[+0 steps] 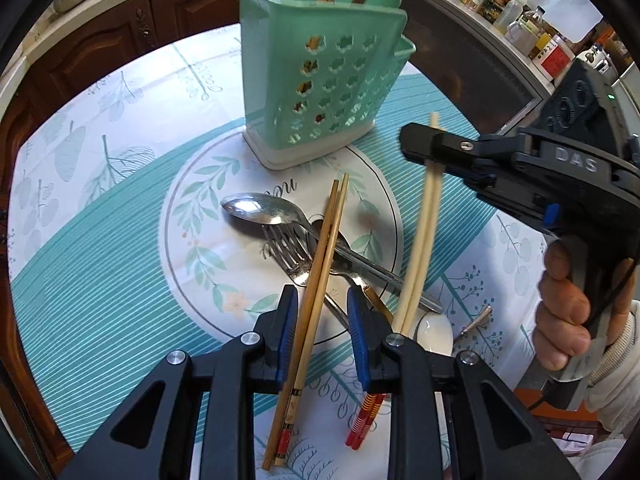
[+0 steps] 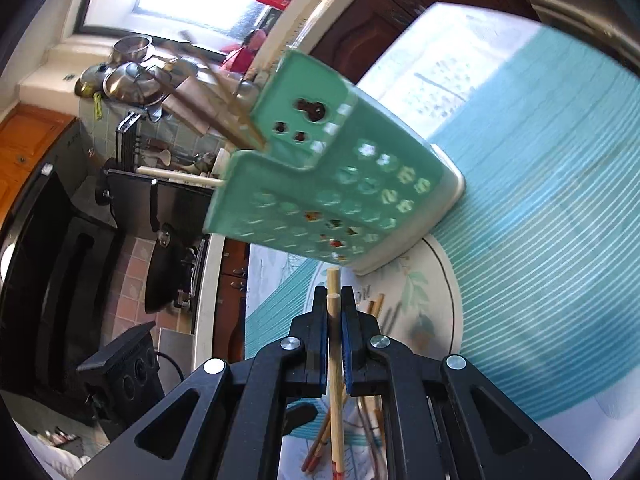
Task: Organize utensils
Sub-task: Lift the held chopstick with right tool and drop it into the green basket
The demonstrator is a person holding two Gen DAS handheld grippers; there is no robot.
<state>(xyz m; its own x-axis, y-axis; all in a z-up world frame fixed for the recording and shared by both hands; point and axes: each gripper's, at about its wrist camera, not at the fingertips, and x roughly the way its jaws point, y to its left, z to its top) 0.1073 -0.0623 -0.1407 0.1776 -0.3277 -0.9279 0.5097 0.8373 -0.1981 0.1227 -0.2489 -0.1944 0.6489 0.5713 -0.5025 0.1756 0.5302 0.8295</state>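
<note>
A mint green perforated utensil holder (image 1: 320,92) (image 2: 332,184) stands on the round tablecloth (image 1: 100,240) with several chopsticks in it. My right gripper (image 1: 430,146) (image 2: 334,308) is shut on a pair of pale chopsticks (image 1: 424,232) (image 2: 336,420), lifted just right of the holder with their lower ends hanging down. My left gripper (image 1: 322,320) stands open above a pair of brown bamboo chopsticks (image 1: 324,248); they run between its fingers close to the left pad, and the right pad is apart from them. Under them lie a metal spoon (image 1: 260,208) and a fork (image 1: 286,248).
A white ceramic spoon (image 1: 434,336), red-striped chopstick ends (image 1: 368,416) and a small metal piece (image 1: 476,320) lie near my left fingers. A person's hand (image 1: 568,312) grips the right tool. Jars line the counter (image 1: 520,28); wooden cabinets (image 1: 100,40) stand behind the table.
</note>
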